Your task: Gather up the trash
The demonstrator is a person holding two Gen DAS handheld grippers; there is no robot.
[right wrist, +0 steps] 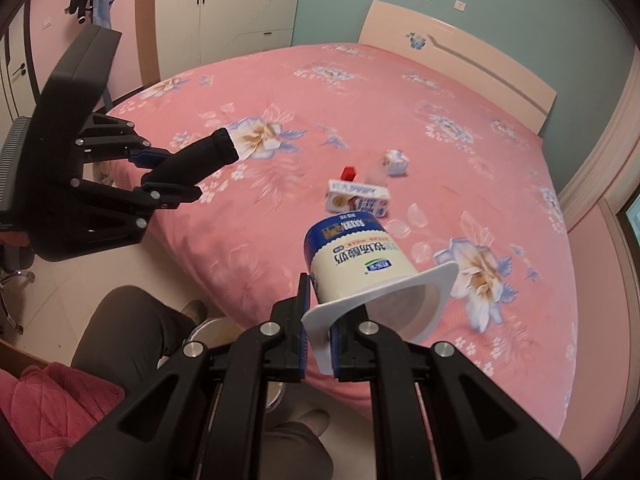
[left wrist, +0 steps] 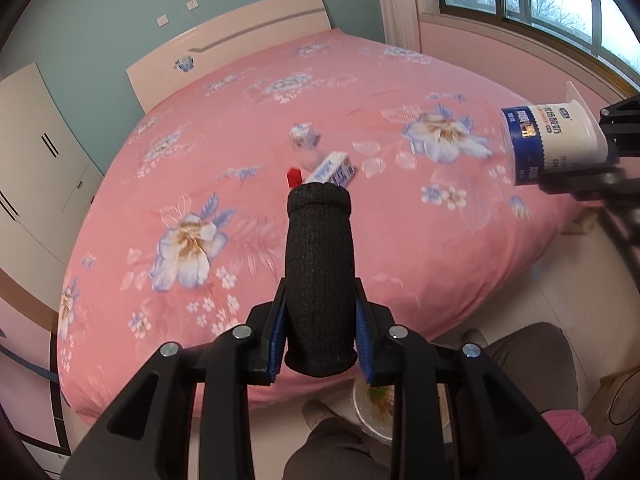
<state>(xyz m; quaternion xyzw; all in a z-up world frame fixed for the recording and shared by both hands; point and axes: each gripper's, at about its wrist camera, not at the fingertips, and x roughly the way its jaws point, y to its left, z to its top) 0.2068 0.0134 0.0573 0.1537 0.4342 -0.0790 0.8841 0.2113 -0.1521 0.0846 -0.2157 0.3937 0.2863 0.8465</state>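
My left gripper [left wrist: 320, 344] is shut on a black knitted sleeve [left wrist: 320, 272], a tube that sticks out forward over the bed; the gripper [right wrist: 160, 178] also shows in the right wrist view with the sleeve [right wrist: 200, 156]. My right gripper [right wrist: 320, 332] is shut on the rim of a white and blue yogurt cup [right wrist: 356, 264], held on its side above the bed edge; the cup also shows in the left wrist view [left wrist: 556, 140]. On the pink floral bed [left wrist: 240, 128] lie a blue-white carton [left wrist: 332, 170], a small cube carton [left wrist: 302, 136] and a red cap [left wrist: 294, 178].
A metal bin with a liner [right wrist: 212, 332] stands on the floor by the person's legs [right wrist: 132, 336]. A pink padded cloth [right wrist: 48, 412] lies at the lower left. Wardrobes [right wrist: 228, 4] and a headboard [right wrist: 460, 60] stand behind the bed. An office chair [right wrist: 16, 184] is at the left.
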